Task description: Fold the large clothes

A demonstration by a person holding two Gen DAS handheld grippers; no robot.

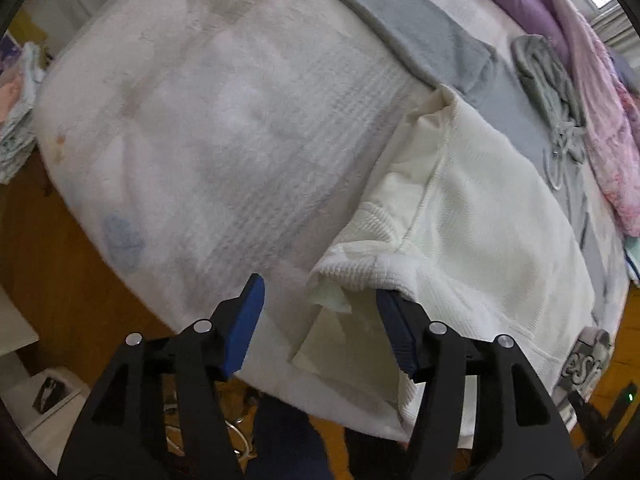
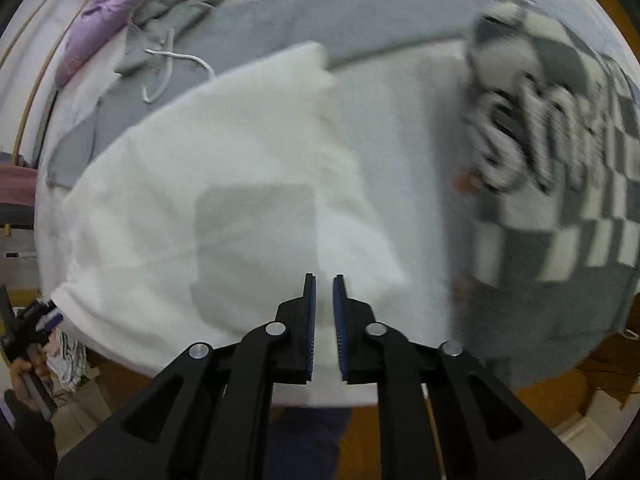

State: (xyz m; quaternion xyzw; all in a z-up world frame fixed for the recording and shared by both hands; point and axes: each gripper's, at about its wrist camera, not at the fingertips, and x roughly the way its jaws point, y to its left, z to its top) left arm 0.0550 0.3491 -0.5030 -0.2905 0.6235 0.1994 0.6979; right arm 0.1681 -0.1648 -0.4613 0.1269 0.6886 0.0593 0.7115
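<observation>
A cream white knit garment [image 1: 476, 216] lies spread on the bed, with its ribbed cuff and sleeve end at the near edge. My left gripper [image 1: 320, 304] is open, its blue pads on either side of that cuff, the right pad partly under the fabric. In the right wrist view the same white garment [image 2: 208, 200] lies flat and blurred. My right gripper [image 2: 324, 300] hovers over its near edge with the jaws nearly closed and a narrow gap between them, holding nothing.
A grey hoodie [image 1: 432, 36] with white drawstrings [image 2: 168, 60] lies under the white garment. A black-and-white checkered cloth [image 2: 560, 168] lies at the right. Purple and pink bedding [image 1: 592, 92] is at the far side. The bed cover [image 1: 208, 128] is white; wooden floor [image 1: 60, 280] lies below.
</observation>
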